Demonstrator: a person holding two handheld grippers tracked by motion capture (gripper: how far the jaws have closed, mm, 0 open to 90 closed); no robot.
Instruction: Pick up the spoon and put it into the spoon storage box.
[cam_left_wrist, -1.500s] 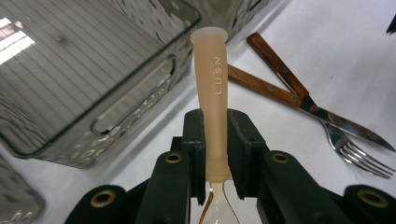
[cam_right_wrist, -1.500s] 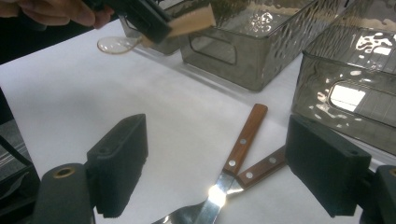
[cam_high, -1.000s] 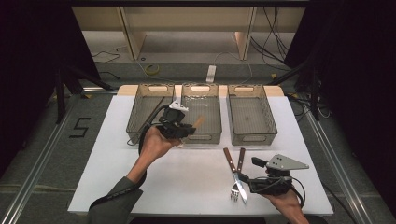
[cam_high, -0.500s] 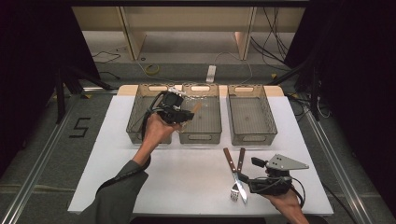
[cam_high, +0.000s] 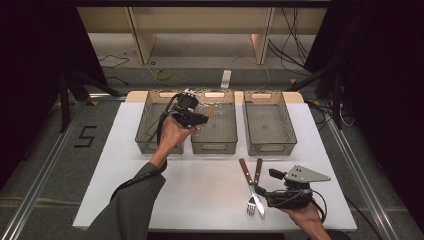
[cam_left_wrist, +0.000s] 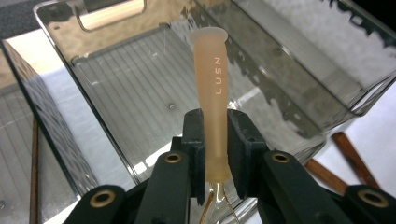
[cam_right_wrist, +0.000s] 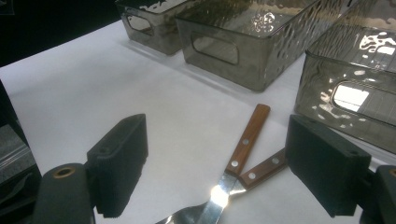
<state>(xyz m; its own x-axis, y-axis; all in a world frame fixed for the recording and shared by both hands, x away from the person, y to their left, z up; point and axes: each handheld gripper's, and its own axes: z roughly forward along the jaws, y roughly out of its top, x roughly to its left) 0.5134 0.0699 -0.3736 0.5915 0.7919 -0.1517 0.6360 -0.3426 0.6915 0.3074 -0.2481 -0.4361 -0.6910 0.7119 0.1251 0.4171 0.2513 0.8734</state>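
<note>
Between the two black jaws of the left gripper (cam_left_wrist: 215, 154) a pale orange plastic handle (cam_left_wrist: 214, 88) is standing clamped, its flared end pointing away from the gripper and the letters LUSN running along its side. Below the jaws a thin bit of metal is showing where the handle ends, too little to tell what kind of utensil it is. Straight ahead of and beneath this gripper the middle bin (cam_left_wrist: 140, 88) is lying open, its ribbed clear floor bare. In the high view the left gripper (cam_high: 199, 118) is hovering over the edge between the left bin (cam_high: 150, 134) and the middle bin (cam_high: 216, 131), with the handle (cam_high: 210, 109) reaching out over the middle one. Farther out to that gripper's right the right bin (cam_high: 267, 125) is sitting on the white table (cam_high: 200, 185).

Near the table's front edge the right gripper (cam_right_wrist: 215, 168) is resting with its jaws wide apart, gripping nothing. Between and just beyond those jaws a knife (cam_right_wrist: 236, 158) and a fork (cam_right_wrist: 261, 170), both with riveted wooden handles, are lying crossed on the table, touching each other where metal meets wood. In the high view the knife (cam_high: 250, 182) and fork (cam_high: 255, 187) are lying just to the left of the right gripper (cam_high: 272, 196), the grey three-cornered plate sitting on top of it. Beyond them the three bins are standing in a row.
</note>
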